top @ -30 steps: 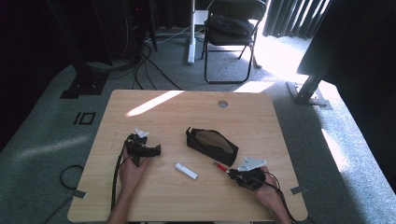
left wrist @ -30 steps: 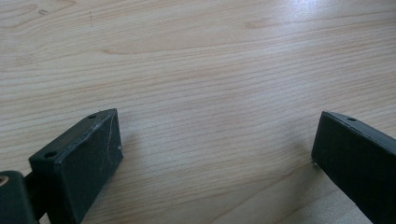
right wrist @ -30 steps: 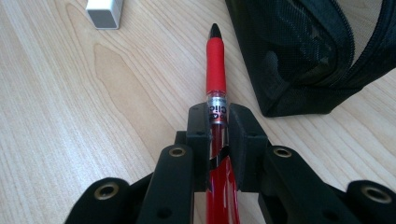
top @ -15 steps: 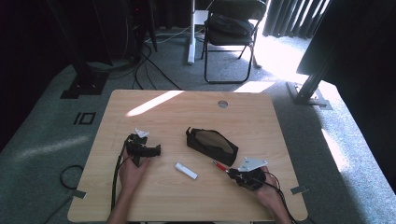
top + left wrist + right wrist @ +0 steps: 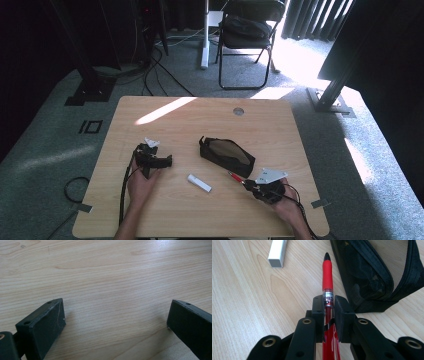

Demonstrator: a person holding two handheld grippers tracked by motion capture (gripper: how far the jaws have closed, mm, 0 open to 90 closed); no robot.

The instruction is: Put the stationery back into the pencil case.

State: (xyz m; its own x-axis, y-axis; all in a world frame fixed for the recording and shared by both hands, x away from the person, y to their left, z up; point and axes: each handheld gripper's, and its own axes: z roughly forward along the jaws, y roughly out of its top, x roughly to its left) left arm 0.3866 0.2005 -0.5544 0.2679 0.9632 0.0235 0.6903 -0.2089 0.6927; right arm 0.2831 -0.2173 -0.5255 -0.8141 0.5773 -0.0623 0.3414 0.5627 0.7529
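While the right gripper (image 5: 329, 305) has its jaws clamped on the red pen (image 5: 327, 270), the pen's tip points to 12 o'clock. The open pouch (image 5: 372, 272) lies at 1 o'clock; the left gripper (image 5: 115, 322) has its jaws spread, empty.

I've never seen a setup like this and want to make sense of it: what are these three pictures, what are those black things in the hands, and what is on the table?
No robot here: a person at a wooden table holds a hand-operated, two-jaw gripper in each hand. The high view looks down from above the person's side. The other two pictures come from small cameras riding on each gripper, looking along its black jaws.

The right gripper is shut on a red pen, its tip pointing toward an open black pencil case. The left gripper is open, with bare tabletop between its jaws. A small white stick-shaped item, perhaps an eraser, lies between the two hands.
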